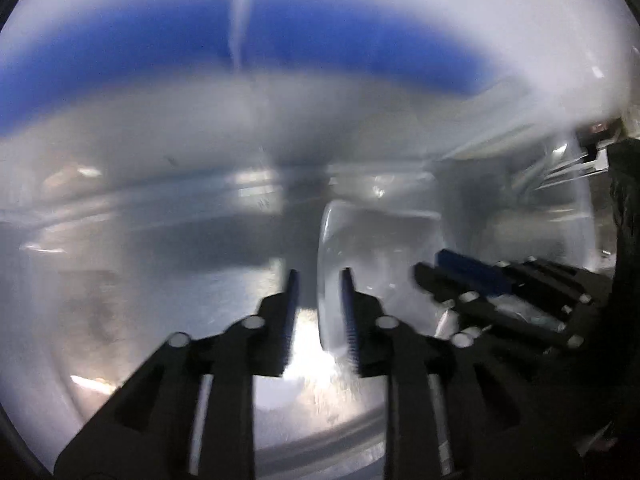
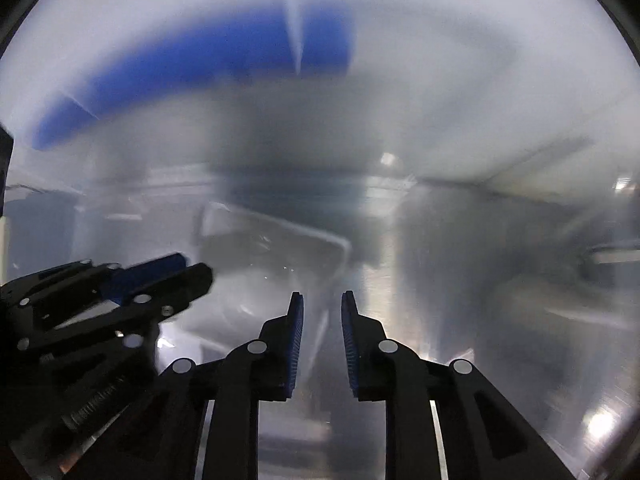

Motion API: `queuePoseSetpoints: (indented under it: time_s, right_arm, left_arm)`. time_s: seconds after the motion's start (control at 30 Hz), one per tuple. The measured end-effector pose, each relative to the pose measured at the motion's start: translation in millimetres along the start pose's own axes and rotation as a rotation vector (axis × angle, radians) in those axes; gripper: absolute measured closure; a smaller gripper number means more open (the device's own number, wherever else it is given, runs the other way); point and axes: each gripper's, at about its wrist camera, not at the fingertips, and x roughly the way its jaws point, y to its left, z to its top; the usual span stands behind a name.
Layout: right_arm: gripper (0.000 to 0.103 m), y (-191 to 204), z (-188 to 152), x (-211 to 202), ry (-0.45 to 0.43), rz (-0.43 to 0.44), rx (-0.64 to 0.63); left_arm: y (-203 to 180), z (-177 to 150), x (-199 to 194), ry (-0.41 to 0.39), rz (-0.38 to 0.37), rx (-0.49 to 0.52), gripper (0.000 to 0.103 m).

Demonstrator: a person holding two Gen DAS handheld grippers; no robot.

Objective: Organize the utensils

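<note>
Both views are heavily blurred. The left tongs [image 1: 320, 276] stand slightly parted, gripping nothing, with a clear rounded container [image 1: 380, 248] just ahead and to their right. The right tongs [image 2: 322, 298] are likewise parted and empty above the steel counter [image 2: 500, 320]; no utensil can be made out.

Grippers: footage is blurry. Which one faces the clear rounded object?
The left gripper: the clear rounded object lies beyond its fingertips; the right gripper faces a rectangular tray.
</note>
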Motion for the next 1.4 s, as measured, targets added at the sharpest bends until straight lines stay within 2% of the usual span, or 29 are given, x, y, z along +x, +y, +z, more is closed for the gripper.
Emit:
queuePoseSetpoints:
  time_s: [0.07, 0.1, 0.13, 0.17, 0.2, 0.23, 0.27, 0.3, 0.33, 0.4, 0.43, 0.47, 0.5, 0.53, 0.67, 0.77, 0.83, 0.93, 0.97, 1.03, 1.1, 1.17, 1.27, 1.33, 1.4]
  right_arm:
    - [0.082, -4.1, -24.7, -52.0, -0.112, 0.047, -0.032]
    - [0.082, -3.3, -39.6, -75.6, -0.159, 0.079, -0.046]
    - [0.08, -5.1, -64.8, -107.8, -0.227, 0.145, -0.069]
    - [0.076, -7.4, -96.8, -136.3, -0.284, 0.229, -0.098]
    - [0.065, -9.7, -124.8, -152.6, -0.313, 0.291, -0.116]
    - [0.061, -13.5, -144.9, -158.7, -0.329, 0.331, -0.124]
    - [0.061, -15.1, -170.0, -162.0, -0.334, 0.362, -0.131]
    - [0.061, -14.4, -200.6, -157.9, -0.321, 0.367, -0.136]
    - [0.061, -13.5, -217.2, -150.1, -0.306, 0.359, -0.134]
    - [0.061, -8.0, -249.5, -114.0, -0.223, 0.332, -0.115]
    - [0.061, -9.7, -258.5, -92.1, -0.173, 0.33, -0.087]
    - [0.061, -11.6, -262.3, -73.1, -0.133, 0.331, -0.057]
    - [0.062, -11.4, -266.7, -48.0, -0.078, 0.328, -0.015]
    - [0.062, -10.4, -269.7, -38.5, -0.066, 0.316, 0.005]
    - [0.062, -3.9, -267.5, -4.2, -0.036, 0.301, 0.041]
    - [0.067, -0.1, -263.3, 9.9, -0.02, 0.256, 0.057]
    - [0.08, 1.9, -263.2, 18.9, -0.014, 0.276, 0.075]
    - [0.093, 6.6, -262.7, 26.2, -0.023, 0.309, 0.087]
    - [0.093, 7.5, -264.6, 24.6, -0.03, 0.303, 0.085]
    - [0.093, 10.4, -268.9, 25.2, -0.042, 0.288, 0.071]
    - [0.093, 10.6, -274.7, 25.1, -0.038, 0.291, 0.075]
    - [0.093, 8.4, -284.5, 18.5, -0.045, 0.297, 0.083]
    - [0.093, 12.9, -297.3, -25.5, -0.156, 0.297, 0.056]
    - [0.094, 16.9, -299.2, -70.1, -0.259, 0.309, 0.031]
    - [0.094, 21.9, -280.5, -112.9, -0.354, 0.301, 0.0]
  left_arm:
    - [-8.7, -23.6, -57.7, -0.122, 0.003, 0.06, 0.063]
    - [-18.7, -41.6, -91.6, -0.193, -0.019, 0.096, 0.061]
    - [-24.7, -58.3, -115.0, -0.231, -0.048, 0.118, 0.061]
    - [-33.9, -86.7, -146.3, -0.28, -0.106, 0.161, 0.061]
    - [-41.2, -106.4, -161.2, -0.305, -0.144, 0.192, 0.061]
    - [-50.0, -145.6, -183.1, -0.337, -0.2, 0.244, 0.061]
    - [-55.1, -169.3, -190.3, -0.342, -0.222, 0.269, 0.061]
    - [-59.3, -198.5, -192.0, -0.333, -0.236, 0.289, 0.061]
    - [-59.5, -215.8, -188.5, -0.318, -0.244, 0.29, 0.061]
    - [-57.3, -247.8, -167.3, -0.261, -0.238, 0.268, 0.061]
    - [-49.4, -269.3, -149.4, -0.201, -0.213, 0.223, 0.061]
    - [-42.6, -275.8, -127.8, -0.151, -0.199, 0.188, 0.061]
    - [-40.5, -278.9, -109.2, -0.104, -0.198, 0.149, 0.061]
    - [-38.8, -282.6, -91.8, -0.077, -0.189, 0.1, 0.061]
    - [-29.2, -279.7, -56.3, -0.089, -0.026, 0.053, 0.061]
    - [-19.9, -271.7, -41.0, -0.061, -0.057, 0.031, 0.067]
    - [-19.0, -263.9, -33.0, -0.06, -0.051, 0.029, 0.074]
    - [-19.1, -256.2, -14.8, -0.027, -0.071, -0.007, 0.086]
    - [-20.8, -262.9, -6.6, -0.006, -0.066, -0.024, 0.092]
    - [-10.4, -272.6, -1.2, 0.011, -0.095, -0.066, 0.093]
    - [-8.7, -274.5, 0.4, 0.002, -0.097, -0.068, 0.095]
    - [-11.7, -281.3, -8.1, -0.008, -0.114, -0.063, 0.097]
    - [-29.3, -288.5, -51.5, -0.065, -0.145, -0.018, 0.097]
    - [-43.2, -283.3, -93.9, -0.153, -0.158, 0.046, 0.097]
    - [-54.3, -266.2, -128.2, -0.225, -0.161, 0.108, 0.097]
